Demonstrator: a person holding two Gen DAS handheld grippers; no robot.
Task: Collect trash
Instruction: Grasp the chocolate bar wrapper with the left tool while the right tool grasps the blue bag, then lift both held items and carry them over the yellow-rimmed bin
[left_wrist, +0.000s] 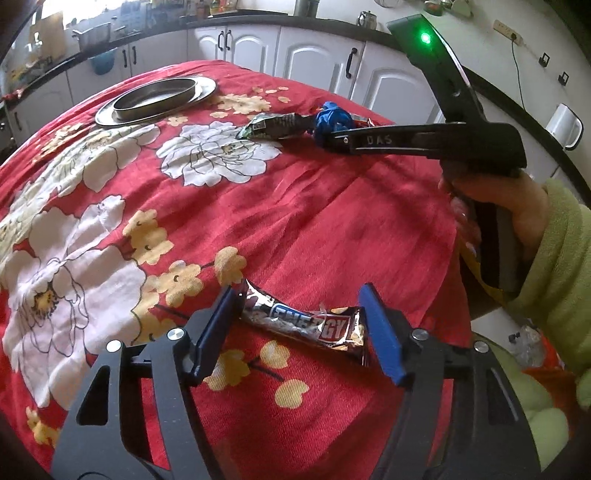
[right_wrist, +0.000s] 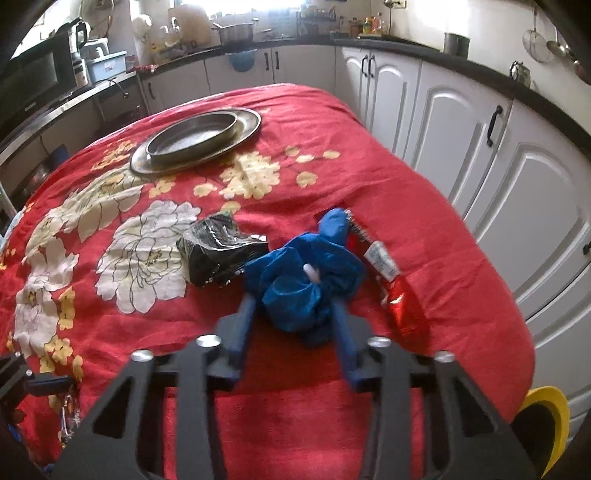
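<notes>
**Both Grippers at Trash on Red Cloth**

Left gripper (left_wrist: 299, 325), lower centre of its view, straddles the energy bar wrapper (left_wrist: 314, 325); whether the pads press it cannot be told. Right gripper (right_wrist: 295, 314), lower centre, clenches the blue wad (right_wrist: 306, 288). Black wrapper (right_wrist: 218, 251) lies just left, red wrapper (right_wrist: 399, 299) right. Tray (right_wrist: 251, 122) sits upper centre.

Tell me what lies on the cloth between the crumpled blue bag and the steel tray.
In the right wrist view, a crumpled black wrapper lies beside the blue bag; beyond it, only bare floral tablecloth stretches up to the steel tray.
</notes>
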